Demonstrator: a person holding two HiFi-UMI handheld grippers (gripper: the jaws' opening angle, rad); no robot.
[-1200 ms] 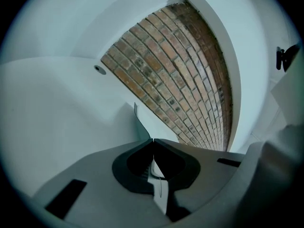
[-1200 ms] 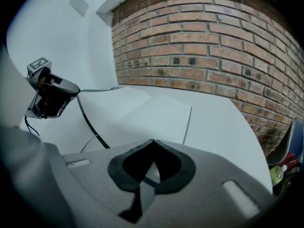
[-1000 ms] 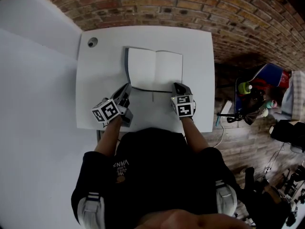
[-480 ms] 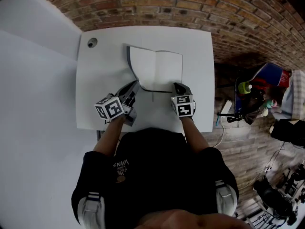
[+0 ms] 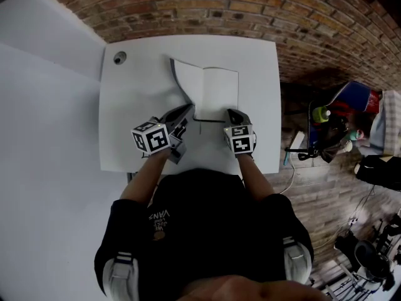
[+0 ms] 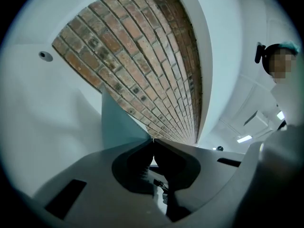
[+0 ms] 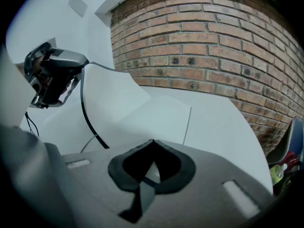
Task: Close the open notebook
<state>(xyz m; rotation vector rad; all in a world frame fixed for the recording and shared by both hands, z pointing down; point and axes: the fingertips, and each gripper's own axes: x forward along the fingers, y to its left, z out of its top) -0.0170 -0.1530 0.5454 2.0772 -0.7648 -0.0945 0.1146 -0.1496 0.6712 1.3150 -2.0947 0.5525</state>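
The notebook [image 5: 217,93] lies open on the white table [image 5: 131,99], its right page flat. Its left cover [image 5: 182,82] stands lifted and leans toward the right. My left gripper [image 5: 188,110] is shut on that cover's near corner; in the left gripper view the thin grey-blue cover [image 6: 118,122] runs into the closed tips of the left gripper [image 6: 153,139]. My right gripper [image 5: 232,113] is shut, its tips at the near edge of the right page [image 7: 161,115]. The right gripper view also shows the raised cover [image 7: 111,91] and the left gripper [image 7: 54,75] holding it.
A round cable hole [image 5: 116,58] sits at the table's far left corner. A brick wall [image 5: 250,5] runs behind the table. Bags and a bottle [image 5: 338,121] crowd the wooden floor to the right. A white panel [image 5: 44,105] borders the left.
My left gripper has moved right and up with the notebook's left cover, which rose from lying flat to standing steeply. The right gripper has stayed put.
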